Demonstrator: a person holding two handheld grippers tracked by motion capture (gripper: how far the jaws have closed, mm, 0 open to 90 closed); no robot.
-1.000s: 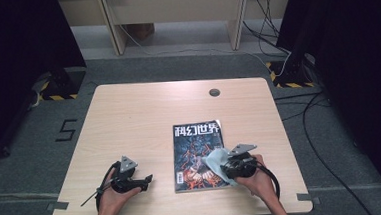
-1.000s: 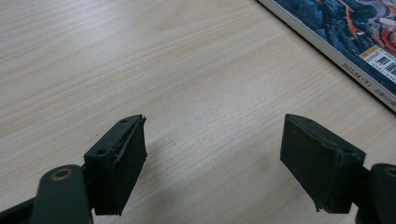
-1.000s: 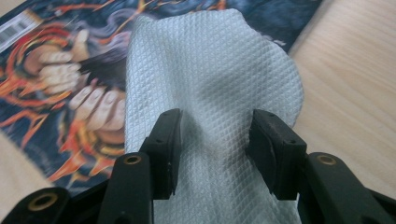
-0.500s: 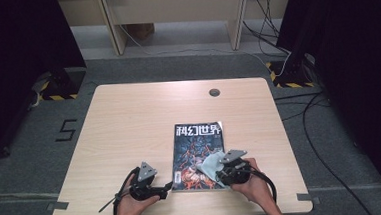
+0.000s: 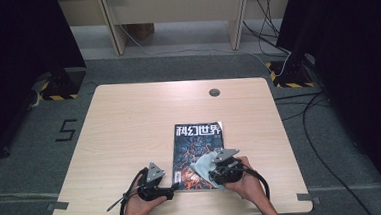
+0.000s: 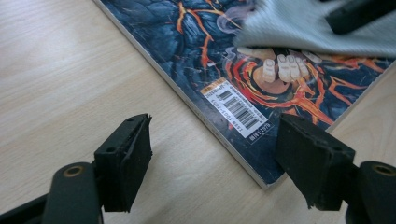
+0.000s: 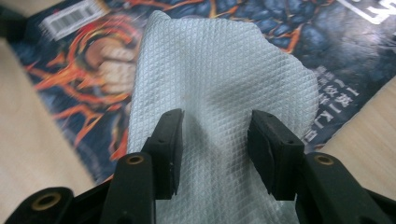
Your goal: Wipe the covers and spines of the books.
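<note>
The magazine (image 5: 198, 156) lies flat on the table (image 5: 129, 121), cover up, toward the near edge and right of centre. A grey cloth (image 5: 203, 165) rests on its lower right part.

Right gripper (image 5: 213, 175): it sits at the magazine's near right corner, held in the person's right hand (image 5: 243, 182). In the right gripper view the cloth (image 7: 219, 93) runs up between the two jaws and spreads over the cover (image 7: 84, 79). The jaws stand partly closed with the cloth bunched between them; it appears gripped, though the pad contact itself is not clearly seen.

Left gripper (image 5: 172, 190): it lies just beside the magazine's near left corner, held in the left hand (image 5: 137, 208) low over the table. In the left gripper view the jaws stand wide apart, having just been closing a little. The magazine's corner (image 6: 261, 172) and spine edge lie between them on the wood, untouched by either pad. The barcode label (image 6: 236, 108) sits just beyond that corner.
</note>
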